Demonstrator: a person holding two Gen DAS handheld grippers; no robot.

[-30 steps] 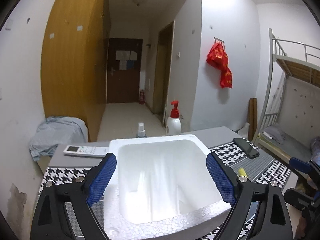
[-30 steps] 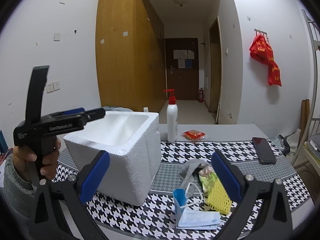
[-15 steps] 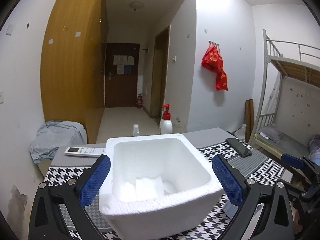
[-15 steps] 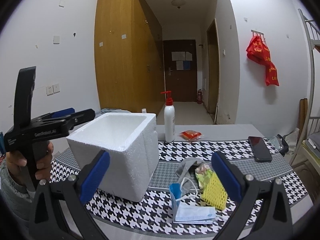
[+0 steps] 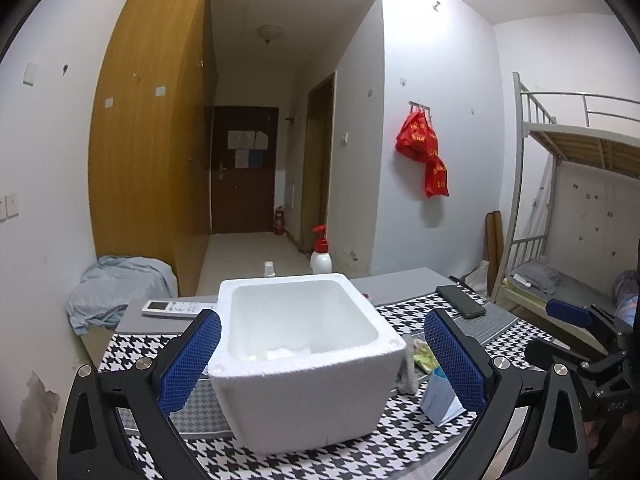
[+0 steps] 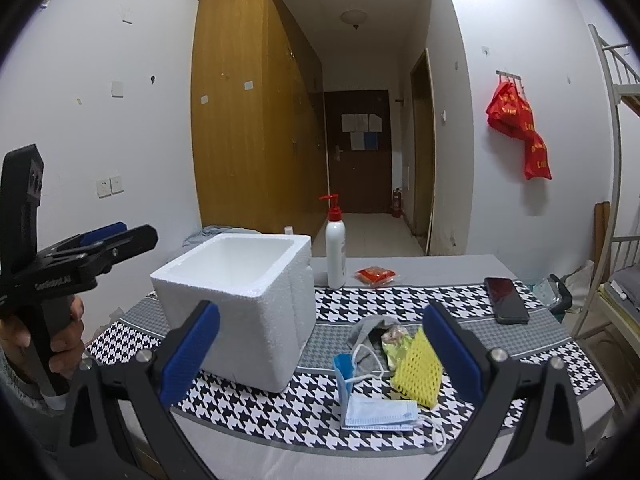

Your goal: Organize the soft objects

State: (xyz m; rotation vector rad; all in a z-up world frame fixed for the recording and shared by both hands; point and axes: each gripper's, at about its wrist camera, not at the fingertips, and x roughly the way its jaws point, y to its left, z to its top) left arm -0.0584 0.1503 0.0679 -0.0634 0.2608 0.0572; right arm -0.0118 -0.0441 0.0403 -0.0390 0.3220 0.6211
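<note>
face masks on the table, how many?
2: one folded blue mask standing beside the grey cloth, one lying flat in front of it. More may hide in the pile.

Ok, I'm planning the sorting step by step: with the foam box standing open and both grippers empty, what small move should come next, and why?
Probably bring the right gripper down over the yellow mesh sleeve. Its jaws are open and hold nothing, and the pile beside the foam box lies right in front of them, with the sleeve on top and the face mask nearer. The left gripper is open and free of the box.
</note>
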